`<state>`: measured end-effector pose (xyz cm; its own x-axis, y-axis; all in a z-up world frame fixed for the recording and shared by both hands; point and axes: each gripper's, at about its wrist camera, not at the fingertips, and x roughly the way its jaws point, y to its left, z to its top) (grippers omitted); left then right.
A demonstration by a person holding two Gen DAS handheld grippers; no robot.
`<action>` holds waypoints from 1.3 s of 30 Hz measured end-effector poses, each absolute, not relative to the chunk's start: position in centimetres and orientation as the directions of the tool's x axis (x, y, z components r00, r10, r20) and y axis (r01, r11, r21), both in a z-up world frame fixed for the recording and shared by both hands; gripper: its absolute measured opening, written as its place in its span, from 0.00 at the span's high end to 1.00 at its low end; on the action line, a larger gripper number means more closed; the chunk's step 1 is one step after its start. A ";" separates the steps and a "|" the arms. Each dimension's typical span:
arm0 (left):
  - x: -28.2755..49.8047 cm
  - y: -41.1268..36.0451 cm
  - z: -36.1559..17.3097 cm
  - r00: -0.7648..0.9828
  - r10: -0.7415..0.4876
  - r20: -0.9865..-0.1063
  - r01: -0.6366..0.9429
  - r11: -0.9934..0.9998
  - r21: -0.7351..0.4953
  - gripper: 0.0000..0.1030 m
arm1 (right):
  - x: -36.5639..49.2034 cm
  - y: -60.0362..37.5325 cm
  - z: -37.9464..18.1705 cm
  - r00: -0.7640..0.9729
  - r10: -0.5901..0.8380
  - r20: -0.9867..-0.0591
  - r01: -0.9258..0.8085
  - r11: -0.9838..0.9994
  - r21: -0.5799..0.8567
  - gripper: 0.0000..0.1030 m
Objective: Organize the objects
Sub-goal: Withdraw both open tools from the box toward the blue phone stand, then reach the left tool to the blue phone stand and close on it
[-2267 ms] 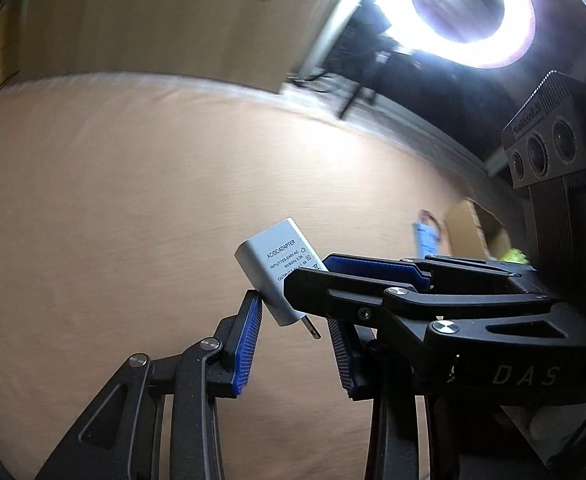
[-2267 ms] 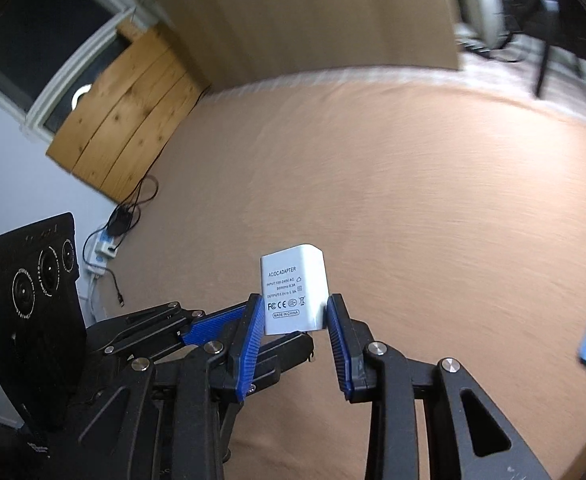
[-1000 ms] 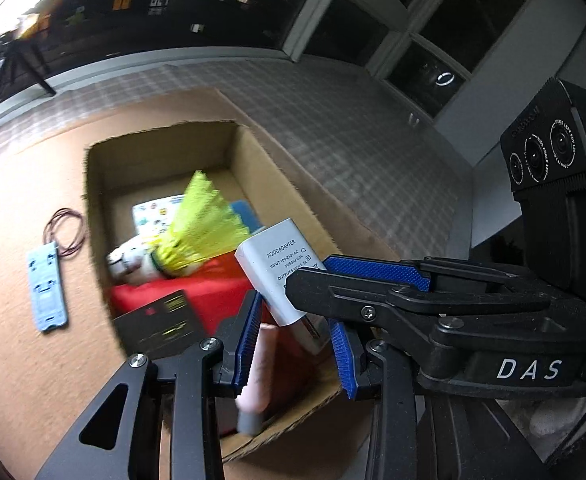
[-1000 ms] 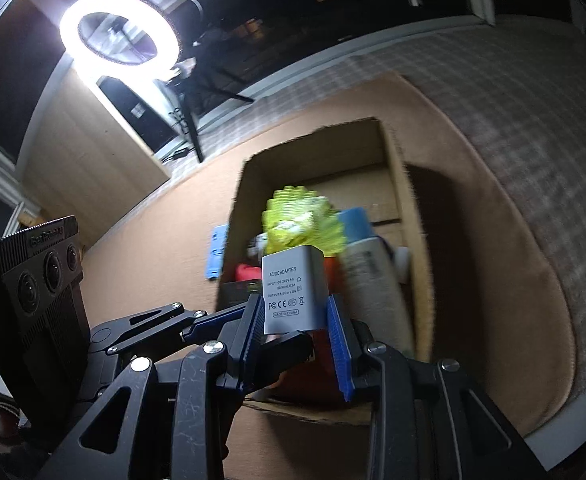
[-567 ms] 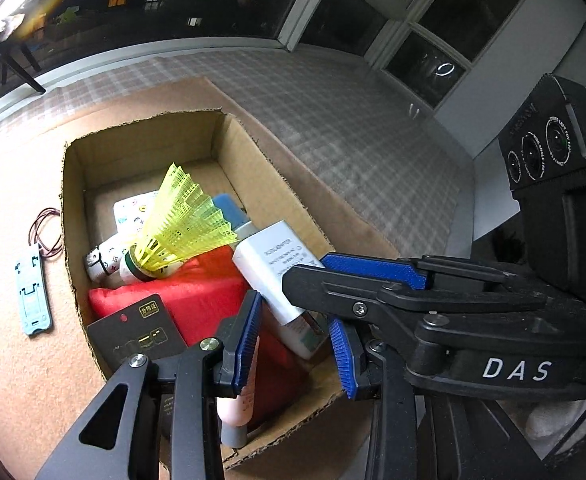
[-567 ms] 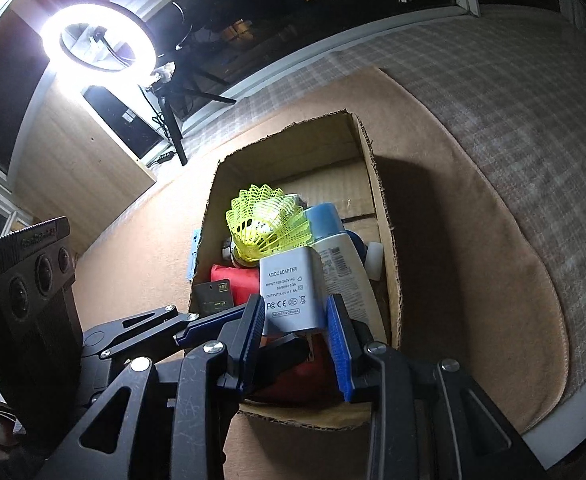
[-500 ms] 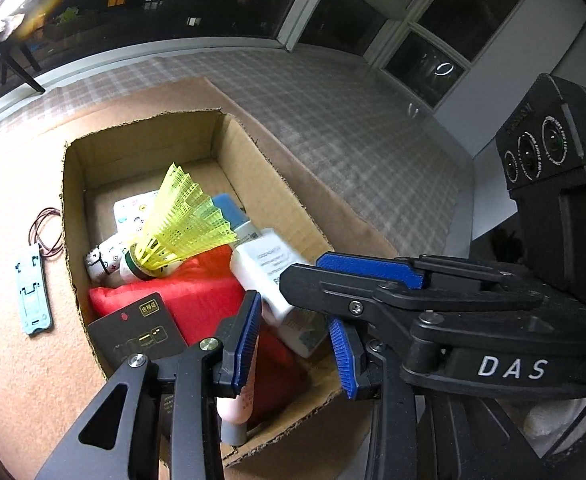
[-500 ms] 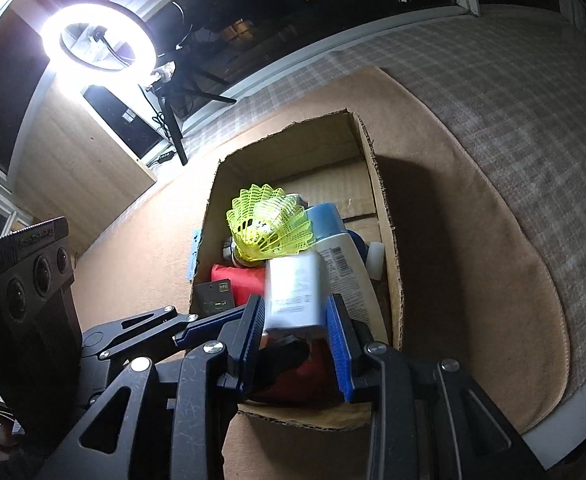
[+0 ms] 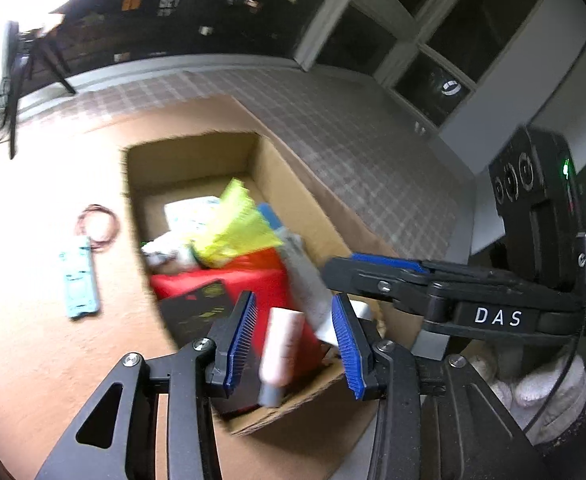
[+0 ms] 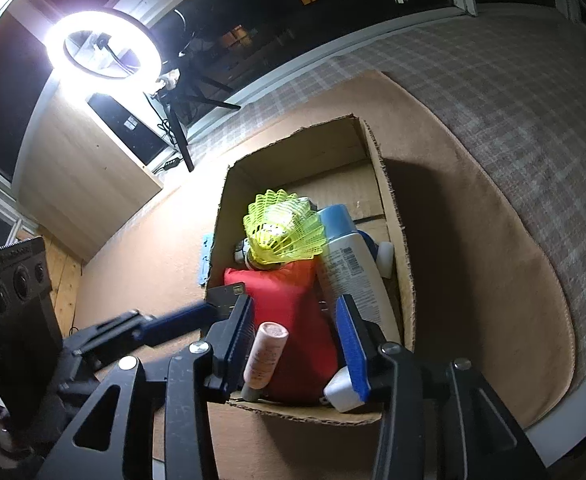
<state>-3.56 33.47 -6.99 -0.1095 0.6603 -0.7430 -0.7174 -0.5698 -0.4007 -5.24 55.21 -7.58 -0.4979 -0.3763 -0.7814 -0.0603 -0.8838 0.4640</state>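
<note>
The white power adapter [image 10: 341, 394] lies in the near right corner of the open cardboard box [image 10: 397, 240], just under my right gripper's right pad. My right gripper [image 10: 295, 304] hangs over the box's near end; its jaws are opening and nothing is pressed between them. My left gripper [image 9: 293, 308] is beside it over the same end, its jaws also opening and empty. In the box [image 9: 293, 208] lie a yellow shuttlecock [image 10: 285, 232], a red pouch [image 10: 289, 312], a white bottle [image 10: 353, 276], a pink tube [image 10: 265, 356] and a black card [image 10: 225, 294].
A teal plastic piece [image 9: 79, 280] and a coil of thin wire [image 9: 97, 226] lie on the brown mat left of the box. A bright ring light [image 10: 101, 46] on a tripod stands beyond it. A gloved hand [image 9: 545, 380] holds the right gripper.
The adapter has slipped out of the right gripper's jaws and dropped into the box's near right corner. Both grippers' jaws have widened. The left gripper has pulled back from the box.
</note>
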 end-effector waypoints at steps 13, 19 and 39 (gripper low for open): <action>-10.8 25.4 -9.2 -0.242 0.556 -0.795 -0.554 -0.752 -0.357 0.41 | -6.3 52.0 -6.5 -0.493 -0.383 -0.781 0.003 -0.899 0.439 0.46; -12.9 24.5 -11.3 -0.252 0.503 -0.827 -0.506 -0.797 -0.331 0.32 | -6.4 50.7 -6.0 -0.504 -0.373 -0.779 0.015 -0.906 0.424 0.41; -17.7 28.1 -16.8 -0.253 0.399 -0.881 -0.428 -0.863 -0.268 0.31 | -5.6 50.7 -5.9 -0.512 -0.366 -0.777 -0.013 -0.901 0.433 0.40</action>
